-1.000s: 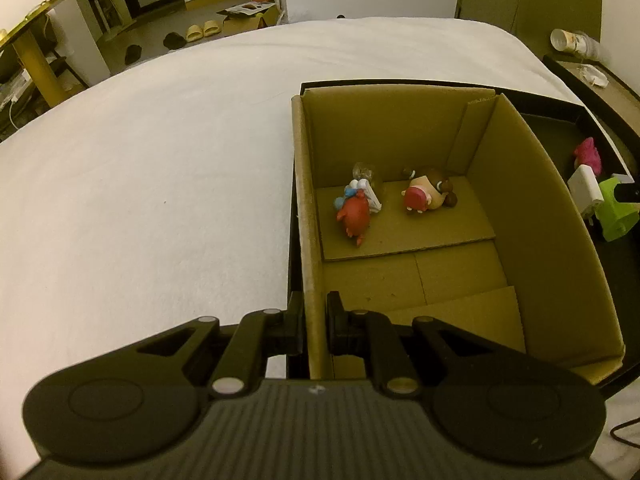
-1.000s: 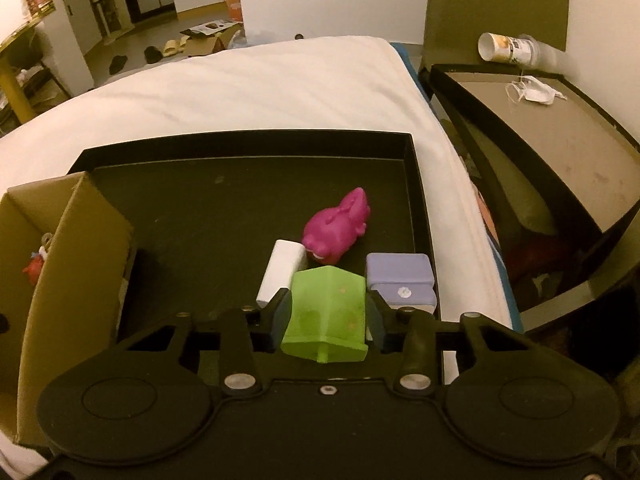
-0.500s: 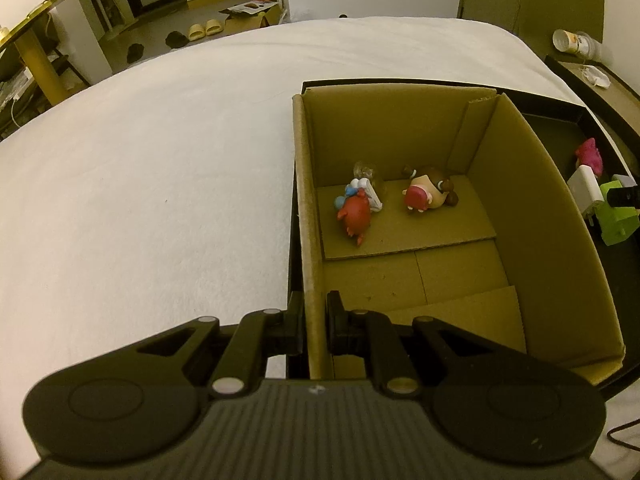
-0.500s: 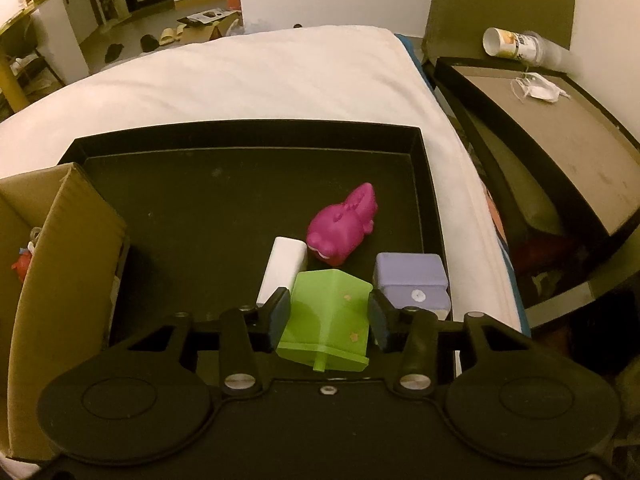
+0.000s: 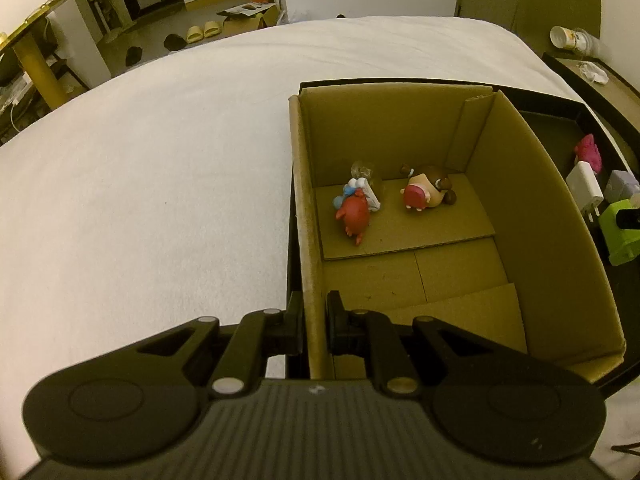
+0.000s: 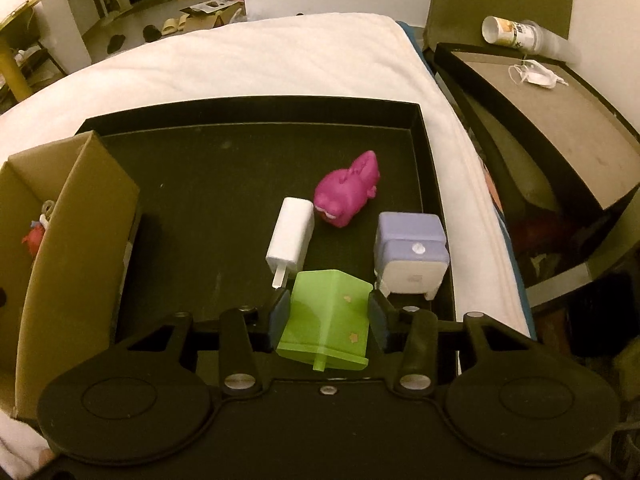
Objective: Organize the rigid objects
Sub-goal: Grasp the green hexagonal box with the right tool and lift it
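Two figurines (image 5: 384, 204) boxed; right gripper (image 6: 325, 314) clamps green block (image 6: 326, 320), left gripper (image 5: 314, 322) pinches cardboard box (image 5: 306, 200) wall; charger (image 6: 290, 238), pink toy (image 6: 348, 196), lilac case (image 6: 410, 254) remain lower-centre.

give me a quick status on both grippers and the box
Left gripper clamped on cardboard box wall. Right gripper shut on green block. Nothing blocking.

Your cardboard box (image 5: 500, 208) sits in the tray's (image 6: 256, 112) left part, on the bed (image 5: 160, 160). Two figurines (image 5: 354, 216) (image 5: 424, 194) lie inside the box at its far end. Right of the box, the charger (image 6: 290, 236) lies just left of the animal toy (image 6: 348, 194).
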### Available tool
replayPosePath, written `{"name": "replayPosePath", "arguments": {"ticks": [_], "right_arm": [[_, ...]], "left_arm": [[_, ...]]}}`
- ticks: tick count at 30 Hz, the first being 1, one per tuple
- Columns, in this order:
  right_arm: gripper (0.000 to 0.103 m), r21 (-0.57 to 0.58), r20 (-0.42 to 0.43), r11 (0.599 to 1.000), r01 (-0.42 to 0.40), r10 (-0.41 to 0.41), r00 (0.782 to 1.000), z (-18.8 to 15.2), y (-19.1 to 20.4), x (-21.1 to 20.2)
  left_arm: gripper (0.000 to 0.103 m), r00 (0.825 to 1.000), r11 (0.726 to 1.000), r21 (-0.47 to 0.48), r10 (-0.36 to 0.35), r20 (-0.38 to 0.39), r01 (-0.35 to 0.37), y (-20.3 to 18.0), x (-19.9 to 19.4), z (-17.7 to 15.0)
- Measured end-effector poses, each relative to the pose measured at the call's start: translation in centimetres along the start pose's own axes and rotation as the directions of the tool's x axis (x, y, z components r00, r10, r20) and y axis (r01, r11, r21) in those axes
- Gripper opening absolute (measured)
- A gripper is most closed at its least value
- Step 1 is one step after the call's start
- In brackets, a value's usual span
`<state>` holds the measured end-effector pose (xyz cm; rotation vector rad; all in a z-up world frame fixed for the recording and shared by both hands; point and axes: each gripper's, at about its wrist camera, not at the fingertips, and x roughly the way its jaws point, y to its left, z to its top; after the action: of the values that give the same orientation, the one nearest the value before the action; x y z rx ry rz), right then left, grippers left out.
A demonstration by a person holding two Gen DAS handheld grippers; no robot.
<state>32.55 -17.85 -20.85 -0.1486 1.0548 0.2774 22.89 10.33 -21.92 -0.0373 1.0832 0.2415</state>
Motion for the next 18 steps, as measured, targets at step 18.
{"name": "replayPosePath", "arguments": {"ticks": [18], "right_arm": [[0.049, -0.072, -0.039, 0.997, 0.016, -0.019, 0.999, 0.4, 1.4, 1.6]], "left_arm": [[0.011, 1.000, 1.000, -0.009, -0.004, -0.001, 0.004, 0.1, -0.1, -0.1]]}}
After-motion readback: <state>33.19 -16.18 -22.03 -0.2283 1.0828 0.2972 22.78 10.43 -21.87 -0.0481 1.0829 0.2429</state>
